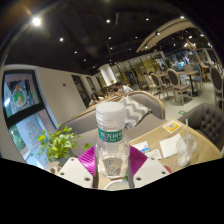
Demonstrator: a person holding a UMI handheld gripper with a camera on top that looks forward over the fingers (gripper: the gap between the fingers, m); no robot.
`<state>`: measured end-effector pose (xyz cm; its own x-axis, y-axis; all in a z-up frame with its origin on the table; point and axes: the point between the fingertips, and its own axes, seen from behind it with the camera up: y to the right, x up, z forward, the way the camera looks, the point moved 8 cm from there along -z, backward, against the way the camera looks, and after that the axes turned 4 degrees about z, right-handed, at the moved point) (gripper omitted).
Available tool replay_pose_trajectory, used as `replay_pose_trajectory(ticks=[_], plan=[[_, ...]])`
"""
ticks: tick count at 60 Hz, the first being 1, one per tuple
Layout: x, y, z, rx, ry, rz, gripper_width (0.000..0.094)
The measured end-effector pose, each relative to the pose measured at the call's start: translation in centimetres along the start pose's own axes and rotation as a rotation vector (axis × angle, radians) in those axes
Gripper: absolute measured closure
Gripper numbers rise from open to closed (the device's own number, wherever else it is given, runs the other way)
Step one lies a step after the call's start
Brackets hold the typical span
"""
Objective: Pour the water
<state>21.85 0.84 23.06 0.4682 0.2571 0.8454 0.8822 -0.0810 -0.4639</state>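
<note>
Here is the water bottle (112,140), clear plastic, upright, white cap on top and a pale label with green print around its upper body, and it sits right between the two fingers of the gripper (112,165); the purple pads (91,158) press in against its lower body from both sides, so the claw is clenched on the bottle; the bottle's base is hidden down between the fingers, so what it rests on, if anything, cannot be told; just beyond the fingers to one side stands a small green leafy plant (58,143); on the other side a light wooden table (200,150) stretches away, with a clear empty-looking glass (188,150) standing on it, well apart from the bottle, and a small flat card or packet (172,127) lying farther back; behind all this, a café-like room opens up with chairs (178,82) and tables, ceiling spotlights (37,20) glowing overhead, and a poster board (22,100) on the wall behind the plant.
</note>
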Motion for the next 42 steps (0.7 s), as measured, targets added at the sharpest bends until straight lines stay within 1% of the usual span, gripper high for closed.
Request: replay_pose_trajectory(ticks=[5,9,15,23,32,34,37,41,42], plan=[[-0.3,3.9,0.8,-0.079,0.002,-0.165,0.0534],[-1.4,6.9,1.6,-0.120,-0.011,-0.261,0.0534],[-3.9,10.7,3.0,-0.159,-0.064,-0.343,0.0536],[-6.3,14.1,4.4,-0.185,-0.105,-0.366,0.0529],[-9.1,16.2,5.0,-0.183,-0.148,-0.357,0.0519],[-9.1,16.1,4.8,-0.171,-0.115,-0.358,0.0521],[-9.1,16.1,5.1,-0.172,-0.112,-0.353,0.0515],[-9.0,16.1,4.6,-0.174,-0.116,-0.348,0.0476],[-9.2,16.2,5.5,-0.172,-0.116,-0.345,0.0463]])
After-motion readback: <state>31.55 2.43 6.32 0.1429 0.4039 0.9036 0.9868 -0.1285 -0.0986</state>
